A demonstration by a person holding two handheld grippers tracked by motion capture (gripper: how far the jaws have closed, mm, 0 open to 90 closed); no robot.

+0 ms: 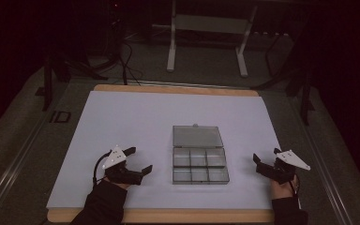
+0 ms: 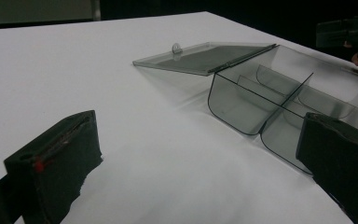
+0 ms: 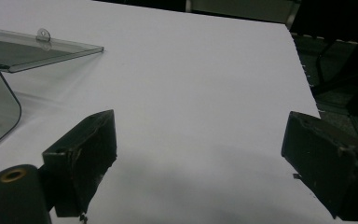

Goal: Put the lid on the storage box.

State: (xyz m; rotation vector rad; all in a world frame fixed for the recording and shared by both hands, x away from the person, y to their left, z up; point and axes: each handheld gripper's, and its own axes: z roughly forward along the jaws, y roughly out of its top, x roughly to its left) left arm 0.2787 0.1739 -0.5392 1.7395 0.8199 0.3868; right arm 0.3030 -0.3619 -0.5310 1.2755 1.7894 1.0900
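Observation:
A clear plastic compartment box (image 1: pixel 199 167) sits open and empty on the white sheet (image 1: pixel 136 117), its lid (image 1: pixel 197 136) laid flat behind it. My left gripper (image 1: pixel 139 160) rests left of the box, open, jaws wide apart with nothing between them. My right gripper (image 1: pixel 267 157) rests right of the box near the sheet's edge, also open and empty. In the left gripper view, the box (image 2: pixel 284 93) and lid (image 2: pixel 205 56) lie ahead to the right of the left gripper (image 2: pixel 196 158). In the right gripper view, the lid (image 3: pixel 28 46) is at far left of the right gripper (image 3: pixel 205 158).
The sheet covers a wooden tabletop (image 1: pixel 168 215) whose edge shows at front and back. Beyond the table stand a white metal frame (image 1: pixel 206 28) and cables (image 1: pixel 126 61) on the carpeted floor. The other gripper (image 2: pixel 349 37) appears far right in the left gripper view.

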